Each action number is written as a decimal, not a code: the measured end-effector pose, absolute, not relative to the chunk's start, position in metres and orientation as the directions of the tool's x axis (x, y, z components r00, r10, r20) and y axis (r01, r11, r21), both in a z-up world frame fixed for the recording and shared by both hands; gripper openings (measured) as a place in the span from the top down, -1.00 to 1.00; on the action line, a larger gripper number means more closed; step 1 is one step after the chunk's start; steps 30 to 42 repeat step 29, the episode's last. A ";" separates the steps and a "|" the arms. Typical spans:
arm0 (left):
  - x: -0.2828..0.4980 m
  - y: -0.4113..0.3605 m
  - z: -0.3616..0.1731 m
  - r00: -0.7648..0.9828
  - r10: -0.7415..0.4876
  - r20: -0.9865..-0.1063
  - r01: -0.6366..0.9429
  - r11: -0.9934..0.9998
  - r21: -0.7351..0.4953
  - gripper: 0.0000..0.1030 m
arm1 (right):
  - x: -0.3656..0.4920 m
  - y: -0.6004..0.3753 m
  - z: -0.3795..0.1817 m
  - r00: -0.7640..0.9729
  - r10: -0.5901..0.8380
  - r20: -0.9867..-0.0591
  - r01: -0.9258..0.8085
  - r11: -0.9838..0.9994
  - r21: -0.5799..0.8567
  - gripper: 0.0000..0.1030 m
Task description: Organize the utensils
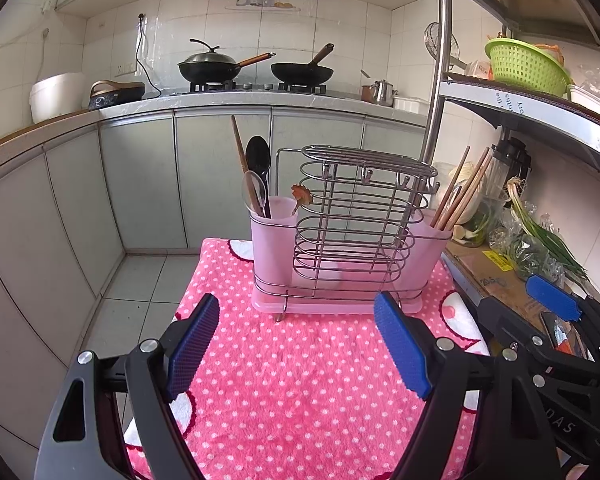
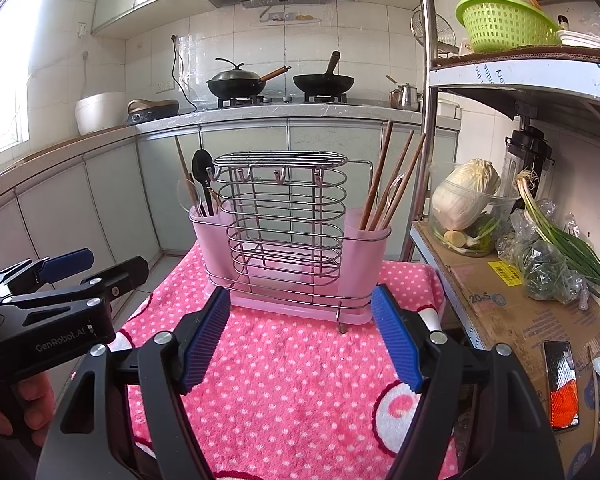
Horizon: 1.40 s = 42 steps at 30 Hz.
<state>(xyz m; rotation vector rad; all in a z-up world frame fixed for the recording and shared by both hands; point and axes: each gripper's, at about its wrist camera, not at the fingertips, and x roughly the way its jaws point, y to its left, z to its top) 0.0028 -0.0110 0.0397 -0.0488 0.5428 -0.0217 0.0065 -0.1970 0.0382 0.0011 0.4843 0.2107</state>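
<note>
Between the blue pads of both tongs, nothing: the left gripper (image 1: pixel 296 344) and the right gripper (image 2: pixel 300 336) are both spread wide and empty, hanging over the pink dotted towel (image 1: pixel 300 392) just short of the utensil holder (image 1: pixel 340 240). Looks pretty much done to me. Spoons (image 1: pixel 258 176) sit in the left pink cup (image 1: pixel 274 240), chopsticks (image 2: pixel 388 184) stand in the right pink cup (image 2: pixel 364 256), and no loose utensils show on the towel. The wire middle section looks empty.
</note>
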 end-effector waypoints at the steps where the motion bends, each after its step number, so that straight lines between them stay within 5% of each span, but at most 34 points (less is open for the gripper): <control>1: 0.003 -0.011 0.040 0.856 -0.035 -0.516 0.009 0.999 -0.052 -0.53 | 0.007 -0.198 0.038 0.864 0.201 -0.462 -0.200 0.978 0.051 -0.43; 42: 0.013 -0.013 0.032 0.836 -0.026 -0.548 -0.005 0.999 -0.054 -0.53 | 0.014 -0.195 0.030 0.860 0.188 -0.474 -0.195 0.980 0.036 -0.43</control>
